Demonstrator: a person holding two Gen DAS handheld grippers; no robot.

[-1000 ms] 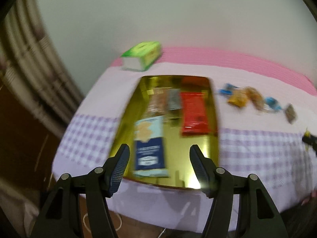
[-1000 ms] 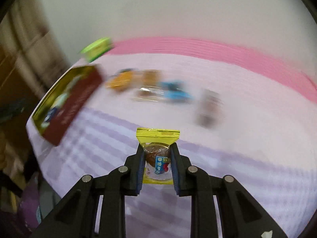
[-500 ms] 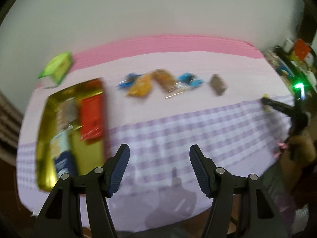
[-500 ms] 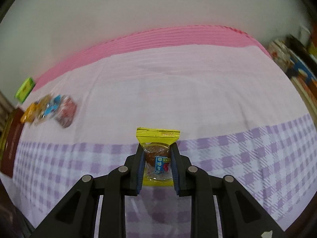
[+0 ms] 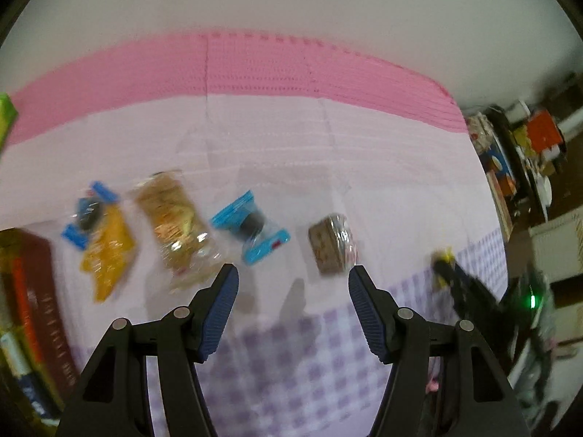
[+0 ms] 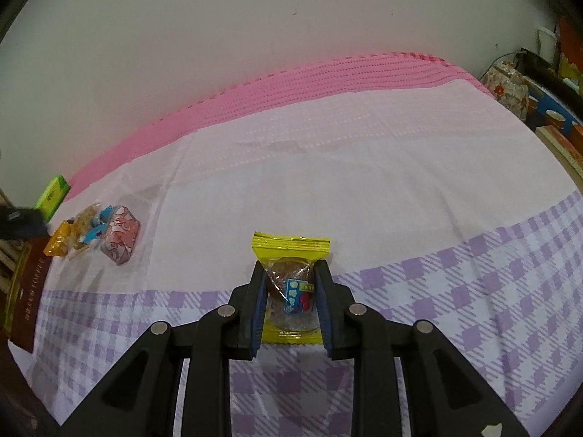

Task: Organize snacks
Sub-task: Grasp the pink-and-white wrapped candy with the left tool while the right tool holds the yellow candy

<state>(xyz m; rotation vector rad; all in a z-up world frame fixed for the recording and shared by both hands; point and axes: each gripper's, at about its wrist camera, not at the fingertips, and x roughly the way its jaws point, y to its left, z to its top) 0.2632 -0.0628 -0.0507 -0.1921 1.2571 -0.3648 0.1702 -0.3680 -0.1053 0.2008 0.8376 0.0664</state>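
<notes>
A yellow-wrapped snack (image 6: 291, 287) is pinched by the right gripper (image 6: 291, 300). Left gripper (image 5: 293, 313) jaws are spread, empty. Five loose snacks (image 5: 251, 233) remain outside the tin (image 5: 29, 313) at far left.

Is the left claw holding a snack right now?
No, the left claw is open and empty, above the cloth near the loose snacks.

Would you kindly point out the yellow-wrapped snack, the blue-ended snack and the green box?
yellow-wrapped snack (image 6: 291, 245), right wrist view, top seal.
blue-ended snack (image 5: 251, 232), left wrist view, middle.
green box (image 6: 52, 193), right wrist view, top face.
</notes>
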